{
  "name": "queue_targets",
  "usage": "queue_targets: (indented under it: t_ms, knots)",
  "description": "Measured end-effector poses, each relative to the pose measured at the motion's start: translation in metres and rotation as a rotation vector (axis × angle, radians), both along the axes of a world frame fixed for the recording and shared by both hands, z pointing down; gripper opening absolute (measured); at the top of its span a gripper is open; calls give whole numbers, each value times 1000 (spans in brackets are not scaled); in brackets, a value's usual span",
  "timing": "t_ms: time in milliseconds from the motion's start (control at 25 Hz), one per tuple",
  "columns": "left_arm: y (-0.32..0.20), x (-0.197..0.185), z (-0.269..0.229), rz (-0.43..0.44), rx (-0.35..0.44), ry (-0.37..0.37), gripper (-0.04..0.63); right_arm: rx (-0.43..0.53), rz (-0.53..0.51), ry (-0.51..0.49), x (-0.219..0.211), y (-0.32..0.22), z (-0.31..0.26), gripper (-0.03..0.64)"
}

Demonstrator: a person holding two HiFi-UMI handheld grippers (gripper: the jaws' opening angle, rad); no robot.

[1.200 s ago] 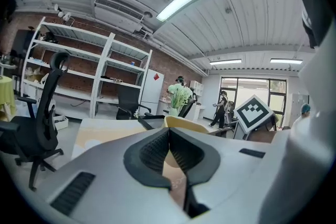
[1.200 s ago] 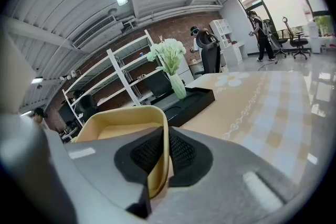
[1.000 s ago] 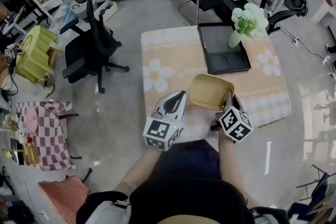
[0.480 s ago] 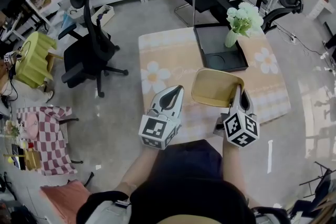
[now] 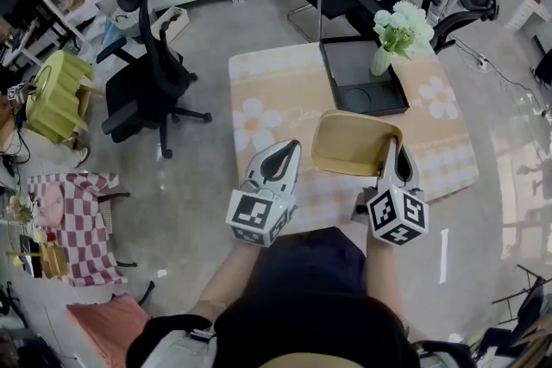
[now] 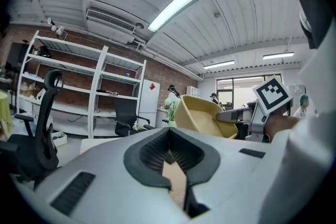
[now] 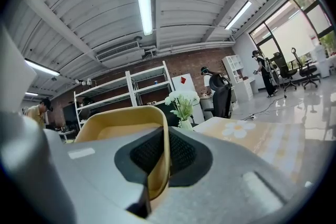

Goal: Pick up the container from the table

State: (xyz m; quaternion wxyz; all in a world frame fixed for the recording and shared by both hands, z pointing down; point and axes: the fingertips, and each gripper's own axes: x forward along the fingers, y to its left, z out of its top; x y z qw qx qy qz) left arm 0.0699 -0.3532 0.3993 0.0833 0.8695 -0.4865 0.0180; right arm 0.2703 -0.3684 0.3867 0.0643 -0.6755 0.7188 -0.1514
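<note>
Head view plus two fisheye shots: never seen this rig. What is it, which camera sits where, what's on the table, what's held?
There is no robot arm here: a person holds a two-jaw gripper in each hand. The head view looks down from a camera on the person's head. The other two cameras ride on the grippers and look along their jaws. The marker cubes are part of the grippers. On the table sit a black tray and, at its far corner, a vase of flowers. The right gripper is clamped on the rim of the yellow container, which looks lifted off the table. The left gripper is shut and empty.
</note>
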Motion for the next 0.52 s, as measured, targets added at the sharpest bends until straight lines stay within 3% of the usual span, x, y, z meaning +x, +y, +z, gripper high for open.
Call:
queue_targets:
  t_ms: [520]
  knots:
    - [8,3,-1,6,-2,13,9,-15,-6,13,-4,3,6,12]
